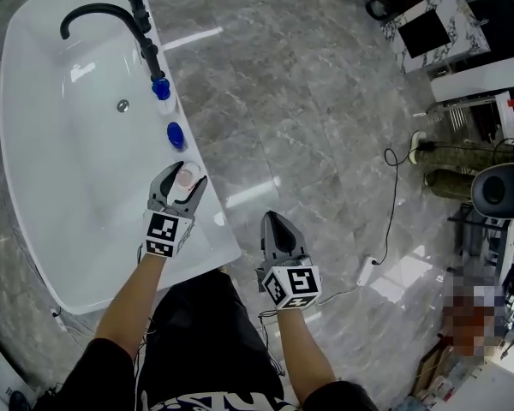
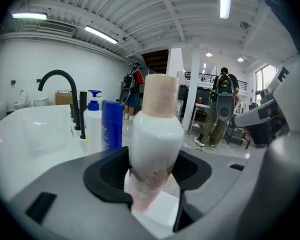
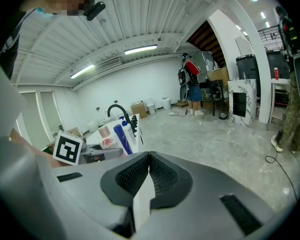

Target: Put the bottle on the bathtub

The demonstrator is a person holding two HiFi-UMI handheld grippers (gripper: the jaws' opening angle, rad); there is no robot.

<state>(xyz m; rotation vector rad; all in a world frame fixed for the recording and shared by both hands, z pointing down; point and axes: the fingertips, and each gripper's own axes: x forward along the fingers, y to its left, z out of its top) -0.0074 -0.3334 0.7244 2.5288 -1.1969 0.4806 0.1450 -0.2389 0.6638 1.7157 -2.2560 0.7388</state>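
While we are standing on the grey marbled floor (image 1: pixel 308 101), the white bathtub (image 1: pixel 207 229) is taking up the left of the head view, and a black curved faucet (image 1: pixel 103 15) is arching over the basin from the far part of its near-side rim. We are reaching the left gripper (image 1: pixel 186 181) over that same rim, closer to us, and its fingers are pressing in from both sides on the bottle (image 2: pixel 155 129), a white one with a pale pink cap that is standing upright on the ledge. We are holding the right gripper (image 1: pixel 272 221) out over the floor, well apart from the tub, with its fingers closed together on nothing. Between the faucet and the held bottle, a white pump bottle (image 1: pixel 161 88) with a blue top and a blue bottle (image 1: pixel 176 134) are standing in a row along the ledge.
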